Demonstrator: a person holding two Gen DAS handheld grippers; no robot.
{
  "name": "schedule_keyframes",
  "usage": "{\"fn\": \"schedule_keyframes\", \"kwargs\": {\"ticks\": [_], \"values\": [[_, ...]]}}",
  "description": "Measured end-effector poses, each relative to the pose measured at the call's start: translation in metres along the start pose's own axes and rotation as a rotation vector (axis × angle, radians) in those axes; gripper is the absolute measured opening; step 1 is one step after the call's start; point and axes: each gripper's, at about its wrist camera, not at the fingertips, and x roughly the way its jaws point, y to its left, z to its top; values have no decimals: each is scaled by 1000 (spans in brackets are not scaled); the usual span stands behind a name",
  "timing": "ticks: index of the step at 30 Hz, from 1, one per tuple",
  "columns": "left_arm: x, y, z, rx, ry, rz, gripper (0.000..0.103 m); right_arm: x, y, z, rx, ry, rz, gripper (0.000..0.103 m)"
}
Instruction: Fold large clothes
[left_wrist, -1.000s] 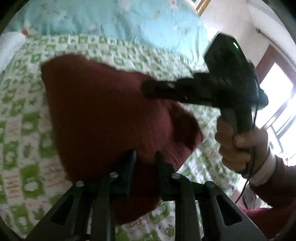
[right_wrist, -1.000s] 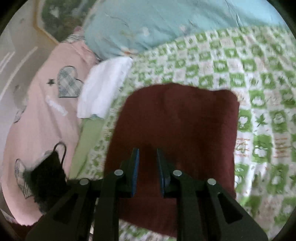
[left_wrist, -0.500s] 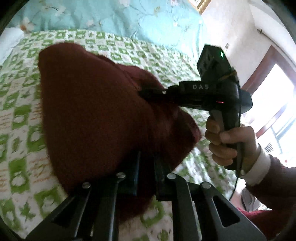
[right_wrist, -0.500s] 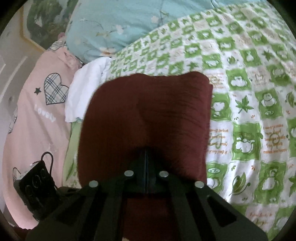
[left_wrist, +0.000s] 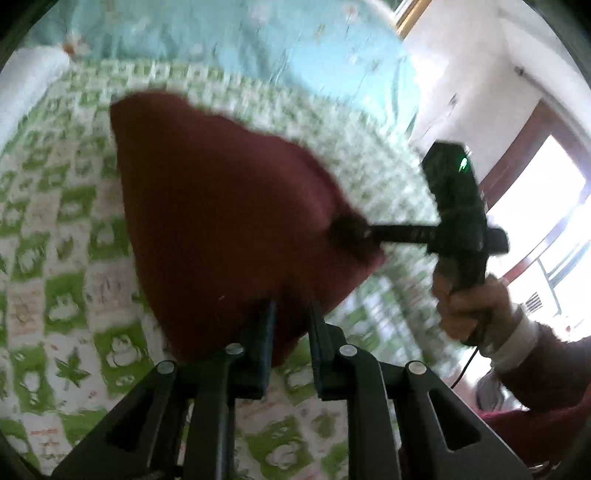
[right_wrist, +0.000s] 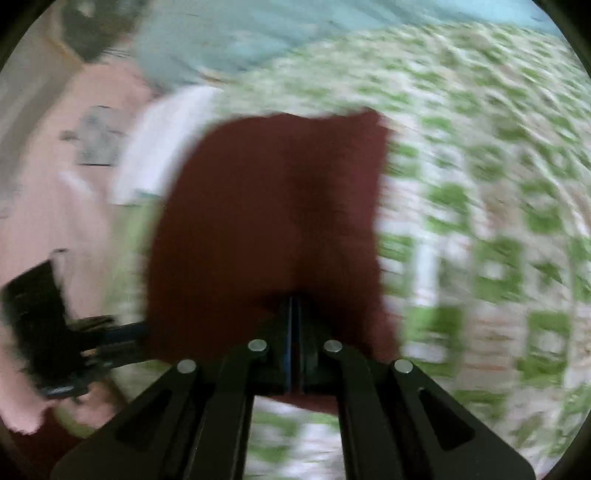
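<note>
Across the bed (left_wrist: 44, 236), on its green checked quilt, lies the dark red garment (left_wrist: 221, 221), partly folded. Both grippers pinch its near edge: left gripper (left_wrist: 290, 325) jaws narrowly parted on cloth, right gripper (right_wrist: 295, 317) jaws pressed together. Next, probably carry that edge over evenly.

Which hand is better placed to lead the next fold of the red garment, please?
Right, probably: the right gripper is shut tight on the garment; the left gripper pinches just its edge.
</note>
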Motion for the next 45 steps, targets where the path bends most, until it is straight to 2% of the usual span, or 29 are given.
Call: {"fn": "schedule_keyframes", "kwargs": {"ticks": [3,7,12,13,15,19,21,22,23,24,25,28,30,31,32,33,35,39,42,43,45], "values": [[1,9,-3,-51,-13,-43,10,-2,-11,0,49,-2,47,0],[-8,3,1,-47,-25,-21,10,-12,7,5,19,-15,88,3],[-45,-13,20,0,-136,-3,13,-32,33,32,-10,-117,145,3],[-50,-13,25,-3,-161,9,15,-31,36,38,-15,-124,138,3],[-51,-4,38,-37,-202,98,19,-24,42,51,-20,-138,99,3],[-37,14,51,-97,-183,213,18,-13,43,64,-3,-151,-14,4],[-34,17,49,-123,-193,249,19,-17,31,64,22,-167,-52,14],[-35,18,48,-131,-203,257,20,-17,24,63,41,-171,-63,33],[-36,19,48,-140,-216,272,28,-16,17,64,58,-175,-80,57],[-37,20,48,-149,-222,292,41,-16,13,63,64,-180,-94,65],[-37,21,47,-161,-226,314,46,-15,10,62,65,-186,-105,66],[-36,22,44,-194,-231,356,50,-5,4,64,74,-150,-115,66],[-32,28,45,-223,-226,373,62,7,0,66,89,-110,-79,66],[-29,30,45,-234,-215,373,62,14,-1,65,99,-85,-57,63],[-23,32,45,-245,-190,364,62,20,-3,64,113,-63,-25,45],[-16,33,46,-252,-161,344,62,24,-4,62,133,-49,13,35],[-8,31,47,-252,-138,324,62,18,-2,59,133,-68,18,25],[-8,17,47,-198,-129,339,57,-13,2,50,103,-135,55,22],[-5,2,42,-153,-116,351,56,-14,-5,45,83,-121,-1,21],[-2,-2,41,-134,-109,370,56,-5,-10,43,87,-99,-29,21],[7,-9,40,-97,-101,444,56,8,-16,45,98,-83,-26,22]]}}
